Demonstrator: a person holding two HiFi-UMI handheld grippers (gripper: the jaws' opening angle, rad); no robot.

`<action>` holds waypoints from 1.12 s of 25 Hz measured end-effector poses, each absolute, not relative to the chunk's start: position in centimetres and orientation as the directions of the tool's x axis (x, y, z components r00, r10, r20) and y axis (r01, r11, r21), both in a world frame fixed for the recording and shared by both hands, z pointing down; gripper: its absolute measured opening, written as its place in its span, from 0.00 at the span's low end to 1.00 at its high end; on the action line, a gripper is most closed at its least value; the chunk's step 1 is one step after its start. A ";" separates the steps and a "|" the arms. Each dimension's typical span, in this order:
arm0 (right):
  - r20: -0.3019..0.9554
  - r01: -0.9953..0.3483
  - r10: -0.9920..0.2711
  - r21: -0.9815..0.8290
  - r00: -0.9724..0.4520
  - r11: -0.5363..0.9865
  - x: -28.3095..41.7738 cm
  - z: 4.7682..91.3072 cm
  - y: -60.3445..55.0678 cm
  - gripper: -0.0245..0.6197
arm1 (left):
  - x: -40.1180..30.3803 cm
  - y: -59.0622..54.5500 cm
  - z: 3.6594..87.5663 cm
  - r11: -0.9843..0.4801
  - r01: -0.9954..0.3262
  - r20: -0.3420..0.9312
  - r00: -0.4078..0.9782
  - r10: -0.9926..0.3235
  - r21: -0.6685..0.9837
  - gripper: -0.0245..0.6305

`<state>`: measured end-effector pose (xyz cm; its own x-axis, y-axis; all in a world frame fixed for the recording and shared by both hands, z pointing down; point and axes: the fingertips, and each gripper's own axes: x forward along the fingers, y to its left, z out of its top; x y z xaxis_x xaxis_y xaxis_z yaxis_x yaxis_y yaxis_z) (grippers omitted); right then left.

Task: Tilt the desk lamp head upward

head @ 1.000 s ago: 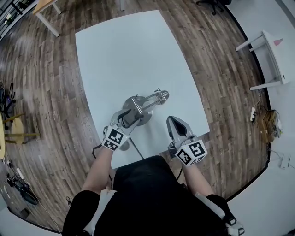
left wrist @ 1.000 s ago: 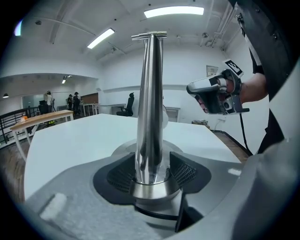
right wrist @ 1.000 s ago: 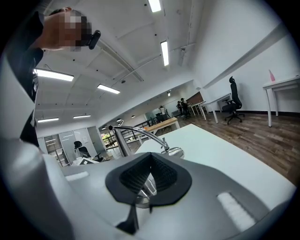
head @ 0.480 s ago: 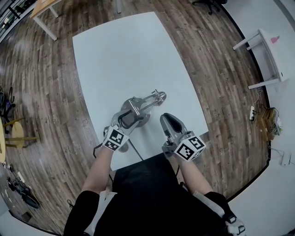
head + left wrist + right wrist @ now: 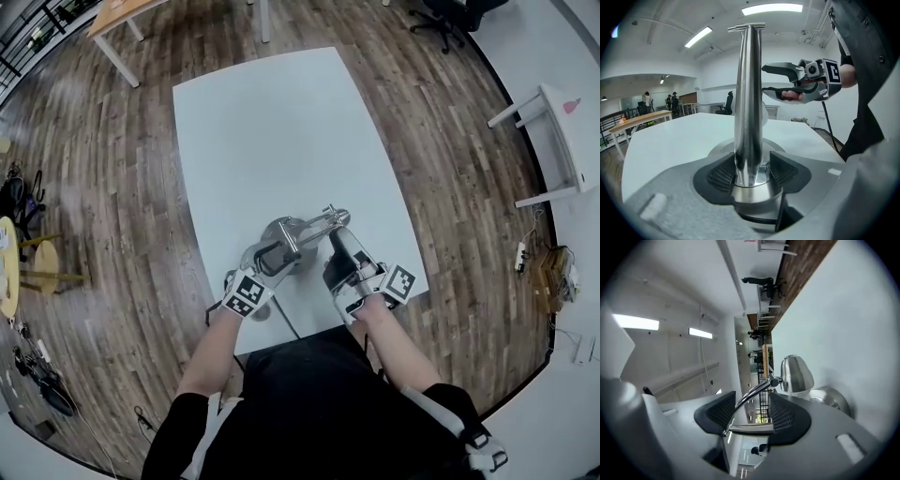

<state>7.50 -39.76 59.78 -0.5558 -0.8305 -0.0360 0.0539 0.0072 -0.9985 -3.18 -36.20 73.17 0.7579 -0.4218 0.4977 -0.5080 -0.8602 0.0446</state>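
Low centre of head view, on the white table [image 5: 262, 131]: desk lamp [image 5: 300, 228]. Left gripper [image 5: 265, 258] clamped on its post [image 5: 749, 93]. Right gripper [image 5: 751, 416] jaws have just been opening; they stand spread, with the thin lamp arm [image 5: 752, 392] between them, unpinched. Lamp head [image 5: 797, 373] judged not yet tilted; grasp and lift remain.

White rectangular table [image 5: 272, 131], plain matte top, standing on a dark wood-plank floor [image 5: 122, 206]. One thing stands on it: a metal lamp [image 5: 284, 228], its round base flat on the top near the edge closest to the person. A thin dark cord [image 5: 281, 312] lies on the top from the base to that near edge. Also on the floor: wooden table [image 5: 117, 11] at far left, small white table [image 5: 562, 122] at right, office chair [image 5: 450, 14] beyond the far end, power strip [image 5: 522, 255] by the right wall.
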 end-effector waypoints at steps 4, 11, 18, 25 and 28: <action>-0.010 0.126 -0.837 -0.990 -0.547 -0.070 7.9 61.1 -40.6 0.36 | -3.3 -36.2 73.2 -0.855 -0.516 0.502 0.754 -0.424 0.053 0.41; 0.010 0.188 -0.842 -0.973 -0.539 -0.132 7.4 62.3 -41.6 0.31 | -3.5 -36.2 73.3 -0.845 -0.532 0.504 0.745 -0.436 0.055 0.41; 0.003 0.217 -0.848 -0.966 -0.530 -0.139 7.4 62.1 -41.5 0.27 | -3.6 -36.2 73.5 -0.841 -0.538 0.508 0.741 -0.440 0.055 0.41; 0.006 0.040 -0.854 -0.999 -0.521 -0.031 8.8 59.0 -42.2 0.23 | -3.4 -36.1 73.5 -0.844 -0.533 0.510 0.742 -0.435 0.056 0.41; -0.016 -0.057 -0.852 -0.997 -0.524 0.054 9.3 56.7 -42.9 0.22 | -3.4 -36.2 73.6 -0.846 -0.530 0.512 0.743 -0.431 0.056 0.41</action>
<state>9.34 -42.85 56.71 -0.5236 -0.8518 -0.0161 -0.0569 0.0538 -0.9969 -3.40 -36.22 73.58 0.7431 -0.4309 0.5119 -0.5296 -0.8464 0.0563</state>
